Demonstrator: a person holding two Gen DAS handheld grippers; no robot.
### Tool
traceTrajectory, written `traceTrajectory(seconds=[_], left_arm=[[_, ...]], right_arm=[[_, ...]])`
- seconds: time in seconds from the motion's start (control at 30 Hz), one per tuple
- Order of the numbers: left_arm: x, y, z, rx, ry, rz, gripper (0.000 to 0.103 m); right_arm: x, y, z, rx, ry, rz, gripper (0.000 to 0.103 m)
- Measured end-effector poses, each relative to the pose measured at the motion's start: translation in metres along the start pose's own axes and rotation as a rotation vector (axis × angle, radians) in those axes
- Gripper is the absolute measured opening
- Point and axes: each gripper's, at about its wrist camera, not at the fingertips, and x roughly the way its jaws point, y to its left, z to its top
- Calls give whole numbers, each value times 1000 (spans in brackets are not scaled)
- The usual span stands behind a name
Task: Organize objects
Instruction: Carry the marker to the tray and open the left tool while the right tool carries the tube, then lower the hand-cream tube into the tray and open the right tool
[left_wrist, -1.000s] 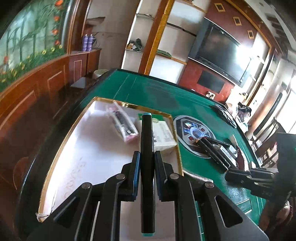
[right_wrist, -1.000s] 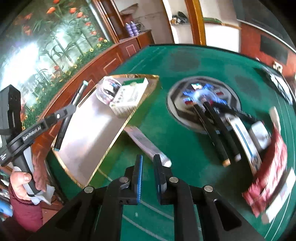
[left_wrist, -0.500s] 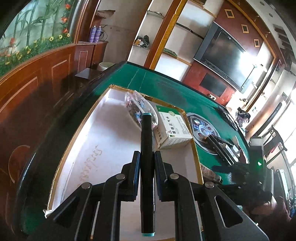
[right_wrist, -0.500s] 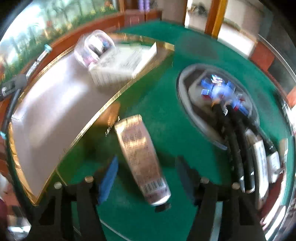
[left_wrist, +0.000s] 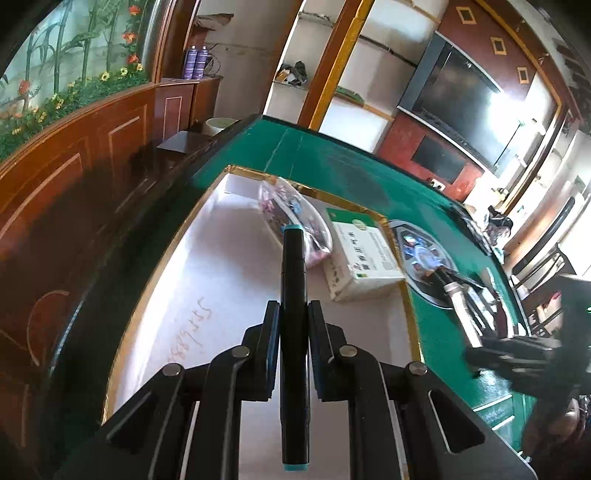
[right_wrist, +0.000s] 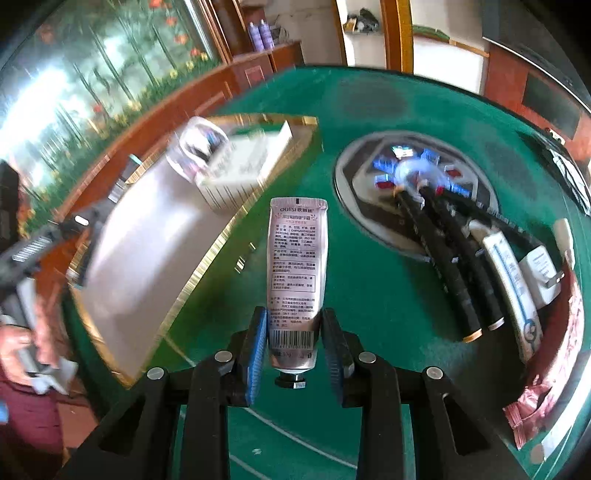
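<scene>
Covering the table, green felt (right_wrist: 369, 288) bore a gold-edged tray (left_wrist: 229, 280); left gripper (left_wrist: 290, 325) clamped a marker (left_wrist: 293, 314), right gripper (right_wrist: 295, 343) a tube (right_wrist: 297, 266), seen only from the right wrist.

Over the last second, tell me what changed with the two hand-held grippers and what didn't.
The right hand-held gripper moved in from empty green felt to the hand cream tube, opened wide around it, and now has closed onto its cap end. The left hand-held gripper kept its clamp on the black marker, hovering over the gold-edged tray. The white box and clear pouch stayed in the tray.
</scene>
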Motion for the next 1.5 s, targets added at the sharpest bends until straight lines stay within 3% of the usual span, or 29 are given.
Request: traceTrajectory(seconds=[0.17,0.37,0.43,0.5,0.6,0.83,0.93,1.0,1.13,1.23,1.4,1.5], left_arm=[[22,7,17,-1,37,53,14],[44,15,21,-15,68,84,15],[48,19,21,-34,76,83,20],[50,25,20,-64,86,75,40],[49,32,19,-98,89,84,59],[50,22,-3,-81,147,128,60],[47,16,-13,-53,132,198,59],[41,14,-18,-62,128,174,68],[31,-1,-32,-51,122,129,73],[21,-5,-43,-75,118,17,75],[9,6,-45,-171,74,-92,75],[-9,11,-41,-200,8,-161,75]], right_arm=[[-8,27,28,-31,-30,97,32],[26,74,36,-100,23,127,32],[40,86,37,-110,48,127,32],[49,95,35,-114,67,119,32],[70,101,39,-110,93,93,32],[95,104,56,-78,117,72,33],[103,99,69,-36,125,67,33],[107,93,77,1,133,92,33],[113,95,81,10,160,98,34],[115,99,78,-2,192,135,35],[83,101,66,-7,154,223,56],[43,100,60,-22,67,204,66]])
